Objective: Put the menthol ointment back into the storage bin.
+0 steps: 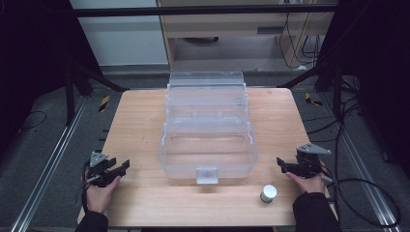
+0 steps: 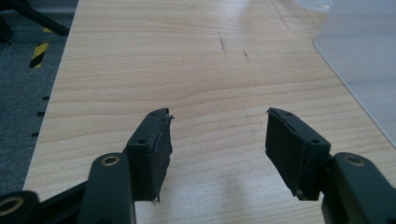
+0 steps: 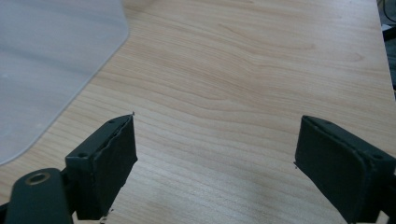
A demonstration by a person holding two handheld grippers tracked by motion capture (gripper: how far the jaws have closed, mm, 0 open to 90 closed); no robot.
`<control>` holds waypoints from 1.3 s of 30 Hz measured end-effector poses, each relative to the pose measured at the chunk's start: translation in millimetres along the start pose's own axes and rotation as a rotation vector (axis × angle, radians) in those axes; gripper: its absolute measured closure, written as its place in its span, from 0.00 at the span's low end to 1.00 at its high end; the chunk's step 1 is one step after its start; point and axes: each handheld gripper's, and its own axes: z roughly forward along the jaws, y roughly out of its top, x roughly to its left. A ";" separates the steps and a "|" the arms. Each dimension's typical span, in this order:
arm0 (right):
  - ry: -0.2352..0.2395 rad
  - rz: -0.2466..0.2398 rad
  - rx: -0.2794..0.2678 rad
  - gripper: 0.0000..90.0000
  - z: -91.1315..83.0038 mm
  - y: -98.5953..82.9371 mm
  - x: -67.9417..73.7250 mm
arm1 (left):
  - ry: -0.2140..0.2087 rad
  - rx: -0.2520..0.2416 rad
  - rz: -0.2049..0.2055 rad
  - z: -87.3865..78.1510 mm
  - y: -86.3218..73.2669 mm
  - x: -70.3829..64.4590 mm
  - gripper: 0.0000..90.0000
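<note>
Tongs rest at both near corners of the counter (image 1: 145, 111), seen from the high view: the left tongs (image 1: 122, 167) and the right tongs (image 1: 282, 164) each sit in a hand, jaws apart and gripping nothing, a stance that reads as readiness before any reach. Between them stands a clear plastic box (image 1: 208, 140), tiered, thin-walled and glossy, with a small latch tab facing the person. A little round jar (image 1: 268, 193) with a white lid and dark green body stands just inside and nearer the person than the right tongs, apart from the box; being closest to that side, it looks the likely first pick.

From the left gripper view, the left tongs (image 2: 218, 135) gape over bare pale wood with fine straight grain and a few dark scratches; the black pads (image 2: 161, 144) look rubbery with ragged edges. The box's frosted rounded corner (image 2: 359, 51) lies ahead to their right.

From the right gripper view, the right tongs (image 3: 215, 149) stand wider open, empty, the translucent box corner (image 3: 51, 56) ahead to their left.
</note>
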 end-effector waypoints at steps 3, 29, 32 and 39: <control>0.027 -0.031 -0.011 0.23 -5.1 2.6 1.4 | 0.001 0.005 0.014 -0.1 -0.8 -0.5 0.48; 0.246 -0.340 0.124 0.29 -39.5 73.1 13.3 | 0.039 0.036 0.029 0.8 -1.3 2.0 0.40; 0.285 -0.377 0.140 0.28 -41.9 78.2 15.9 | 0.040 0.041 0.030 1.2 -1.4 2.1 0.39; 0.351 -0.462 0.185 0.27 -44.7 85.3 25.3 | 0.041 0.041 0.033 0.8 -1.2 1.8 0.39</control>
